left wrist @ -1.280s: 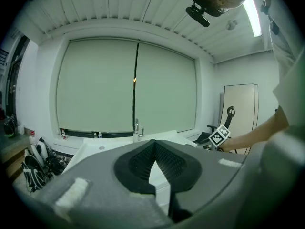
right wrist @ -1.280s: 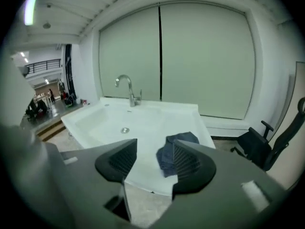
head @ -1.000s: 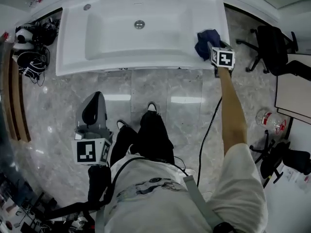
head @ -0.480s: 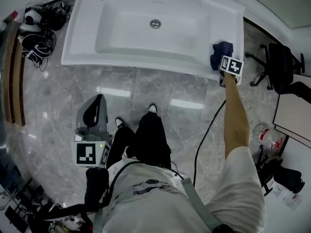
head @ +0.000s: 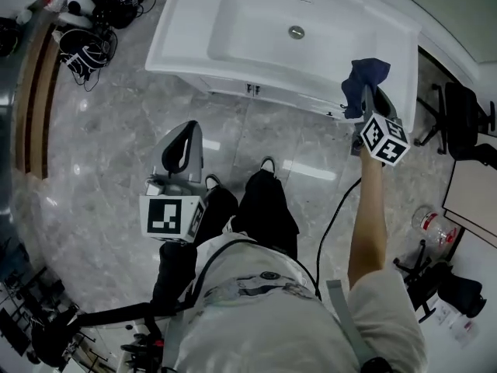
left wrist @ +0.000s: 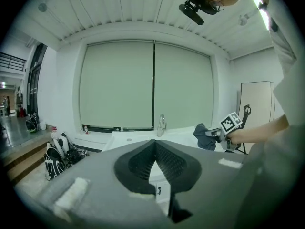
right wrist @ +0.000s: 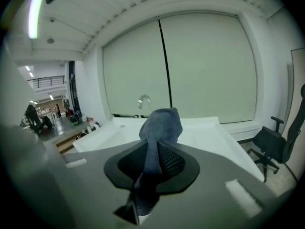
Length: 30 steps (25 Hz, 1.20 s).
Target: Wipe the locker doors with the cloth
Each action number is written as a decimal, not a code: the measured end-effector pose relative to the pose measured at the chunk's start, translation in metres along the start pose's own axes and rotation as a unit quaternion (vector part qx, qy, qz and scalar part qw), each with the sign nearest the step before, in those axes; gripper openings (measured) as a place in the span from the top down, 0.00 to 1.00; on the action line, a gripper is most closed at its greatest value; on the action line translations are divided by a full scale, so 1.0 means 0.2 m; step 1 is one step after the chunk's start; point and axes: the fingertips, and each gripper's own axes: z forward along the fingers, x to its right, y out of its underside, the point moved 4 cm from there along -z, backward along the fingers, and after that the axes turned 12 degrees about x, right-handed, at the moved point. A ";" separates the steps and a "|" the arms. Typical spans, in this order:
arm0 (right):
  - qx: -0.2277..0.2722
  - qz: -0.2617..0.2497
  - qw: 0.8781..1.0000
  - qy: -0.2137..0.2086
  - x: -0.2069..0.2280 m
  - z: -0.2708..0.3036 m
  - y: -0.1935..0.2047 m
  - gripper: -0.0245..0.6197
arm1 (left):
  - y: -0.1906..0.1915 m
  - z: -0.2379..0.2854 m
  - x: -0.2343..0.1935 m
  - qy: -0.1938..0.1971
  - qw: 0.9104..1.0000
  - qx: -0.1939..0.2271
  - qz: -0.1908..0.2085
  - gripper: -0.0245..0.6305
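A dark blue cloth [head: 366, 78] hangs bunched above the right end of the white sink [head: 194, 61]. My right gripper [head: 365, 99] has it between its jaws, which are closing and pinch the fabric. In the right gripper view the cloth [right wrist: 159, 123] runs down through the pads and sticks up past the tips of the right gripper [right wrist: 153, 149]. My left gripper [head: 182, 134] is held low over the marble floor, left of the person's legs. The left gripper view shows the left gripper [left wrist: 155, 144] shut with nothing in it, and the cloth [left wrist: 204, 136] far off to the right.
Bags and helmets [head: 85, 29] lie by a wooden step [head: 31, 92] at the upper left. A black office chair [head: 466, 123], a plastic bottle [head: 431, 220] and a black cable [head: 334, 216] are on the right. Cabinet doors [head: 248, 90] sit under the sink.
My right gripper has shut on the blue cloth at the sink's right edge and lifted it off. The head view has swung, so the sink sits further right. The left gripper stays low.
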 end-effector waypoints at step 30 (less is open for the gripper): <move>0.193 -0.097 0.928 -0.303 -2.25 0.11 1.33 0.87 | 1.64 -0.61 -0.87 -0.081 0.993 0.088 -0.010 0.96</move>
